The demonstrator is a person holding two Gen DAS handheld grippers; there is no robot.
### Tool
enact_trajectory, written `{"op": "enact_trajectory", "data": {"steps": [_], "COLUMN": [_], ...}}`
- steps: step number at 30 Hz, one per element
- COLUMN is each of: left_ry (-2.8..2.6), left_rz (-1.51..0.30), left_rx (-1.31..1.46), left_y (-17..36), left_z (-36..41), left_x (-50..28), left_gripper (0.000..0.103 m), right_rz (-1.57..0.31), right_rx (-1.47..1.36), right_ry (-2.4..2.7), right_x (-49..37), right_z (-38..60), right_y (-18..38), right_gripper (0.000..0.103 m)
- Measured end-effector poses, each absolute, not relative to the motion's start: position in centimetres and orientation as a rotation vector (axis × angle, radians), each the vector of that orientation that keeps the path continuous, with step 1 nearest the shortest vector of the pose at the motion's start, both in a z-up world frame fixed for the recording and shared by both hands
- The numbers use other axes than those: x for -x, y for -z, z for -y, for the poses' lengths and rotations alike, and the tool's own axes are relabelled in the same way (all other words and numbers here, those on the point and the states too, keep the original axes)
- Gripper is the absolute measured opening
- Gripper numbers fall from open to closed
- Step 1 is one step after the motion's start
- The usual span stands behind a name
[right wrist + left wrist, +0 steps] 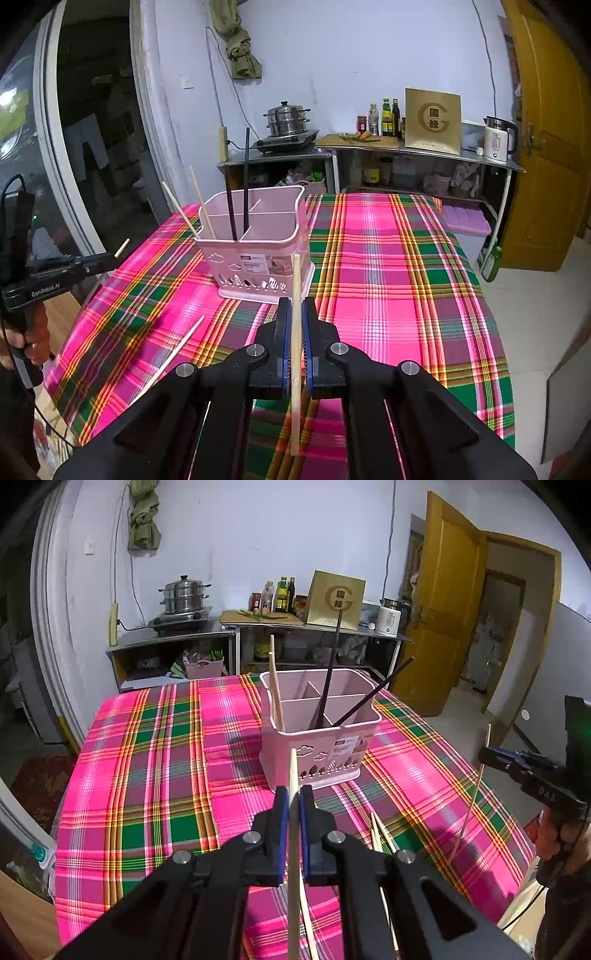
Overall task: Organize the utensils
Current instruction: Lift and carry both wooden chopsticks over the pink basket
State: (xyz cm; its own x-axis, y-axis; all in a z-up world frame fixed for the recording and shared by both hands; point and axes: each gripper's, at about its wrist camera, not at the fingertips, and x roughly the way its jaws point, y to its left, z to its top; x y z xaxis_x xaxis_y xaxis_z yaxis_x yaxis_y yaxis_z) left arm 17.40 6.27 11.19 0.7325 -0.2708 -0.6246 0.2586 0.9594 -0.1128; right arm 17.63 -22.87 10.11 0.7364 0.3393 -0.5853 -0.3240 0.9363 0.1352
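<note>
Plaid tablecloth (155,760) below, each tongs (294,794) (296,306) clamps a chopstick (293,812) (296,332).

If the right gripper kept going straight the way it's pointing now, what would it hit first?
Probably the pink utensil caddy: the right gripper, shut on a wooden chopstick, points at its near lower wall, though depth is unclear.

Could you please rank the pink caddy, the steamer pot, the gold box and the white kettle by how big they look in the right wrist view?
1. Pink caddy, nearest the camera.
2. Gold box.
3. Steamer pot and white kettle look alike; no ranking.
</note>
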Motion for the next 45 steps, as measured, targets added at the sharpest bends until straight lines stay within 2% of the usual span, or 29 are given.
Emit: {"op": "enact_trajectory", "data": {"steps": [29,45], "left_ry": [0.303,0.33], "left_rz": [-0.699,-0.636], "left_rx": [0.072,0.052], "left_y": [-10.9,-12.2], "left_z": [-7.2,-7.1], "left_x": [-18.0,-15.0], "left_gripper": [0.006,0.006], "right_rz": [-0.646,-0.621], "right_rx": [-0.018,-0.016], "right_ry": [-0.37,-0.377], "right_x": [-17.2,-16.3], "right_z": [22.9,23.0], "right_y": [-10.3,-10.7], "right_gripper": [0.005,0.005]}}
